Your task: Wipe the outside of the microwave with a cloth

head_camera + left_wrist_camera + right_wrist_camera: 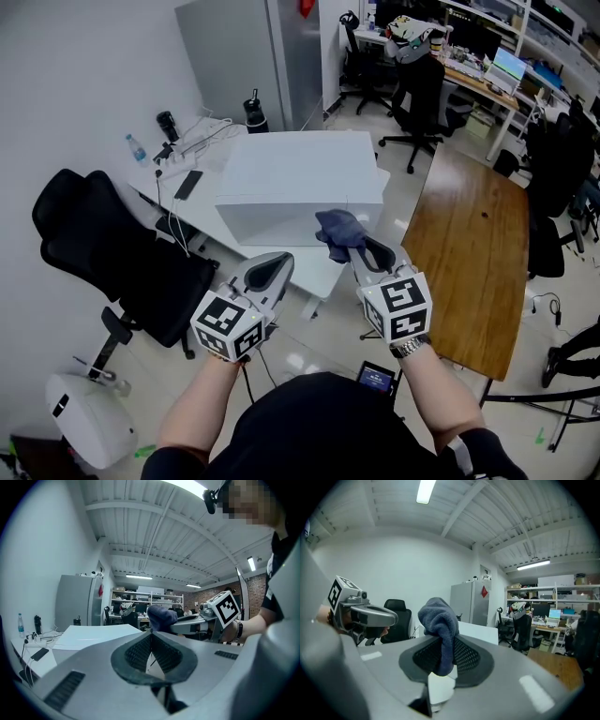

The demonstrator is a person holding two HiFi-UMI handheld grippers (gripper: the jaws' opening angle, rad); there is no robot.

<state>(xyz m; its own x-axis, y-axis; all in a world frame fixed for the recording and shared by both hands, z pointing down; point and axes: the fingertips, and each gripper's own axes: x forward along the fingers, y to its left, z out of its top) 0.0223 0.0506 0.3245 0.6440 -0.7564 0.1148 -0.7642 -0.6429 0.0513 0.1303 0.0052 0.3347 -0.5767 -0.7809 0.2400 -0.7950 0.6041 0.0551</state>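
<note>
Right gripper (351, 247) has its jaws nipped tight on a dark blue-grey cloth (338, 228); the cloth is bunched up and pokes out above the tips, w/ a tail hanging down between the pads in the right gripper view (439, 620). It is held up in the air near the front top edge of the white microwave (300, 183); can't tell if it touches.

Left gripper (273, 265) has its jaws fully together, nothing between them; it hangs beside the right one, just short of the microwave.

The microwave sits on a white counter (314, 272); a phone (187, 185), some cables and a water bottle (136, 148) lie at the counter's far left. A black office chair (112, 248) stands to the left; a wooden table (469, 253) to the right.
</note>
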